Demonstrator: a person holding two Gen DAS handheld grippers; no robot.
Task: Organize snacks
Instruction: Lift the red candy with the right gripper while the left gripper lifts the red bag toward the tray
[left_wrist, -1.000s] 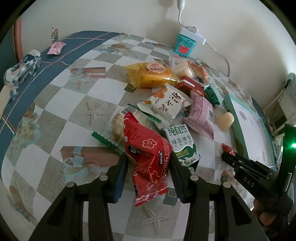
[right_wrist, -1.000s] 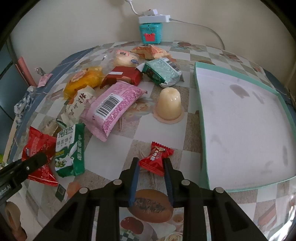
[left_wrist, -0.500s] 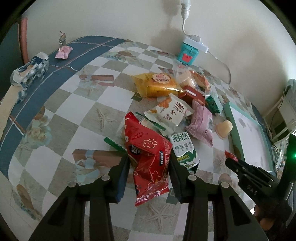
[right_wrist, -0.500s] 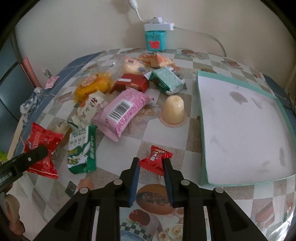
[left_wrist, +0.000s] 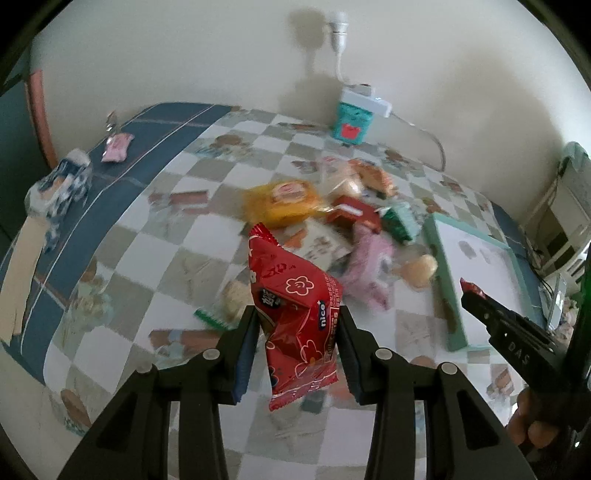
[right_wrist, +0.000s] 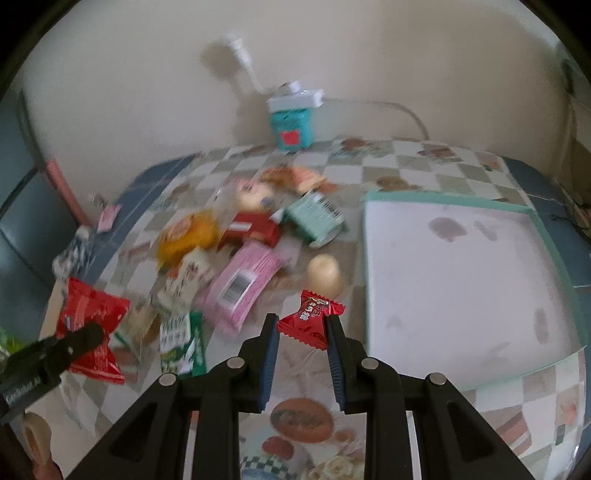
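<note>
Cream wall behind, checkered tablecloth (right_wrist: 406, 162) below. My teal tray (right_wrist: 443, 273) sits empty on the right, and the snack pile (right_wrist: 243, 236) lies loose just left of it. A second ago both claws were low over the cloth; now both are lifted, so two picks are done and the carry to the tray comes next, I judge. Left claw (left_wrist: 297, 325) is clamped on the big red bag (left_wrist: 295, 302), which hangs clear of the table. Right claw (right_wrist: 301, 328) is nipped shut on the small red candy (right_wrist: 309, 319), raised near the tray's edge.
</note>
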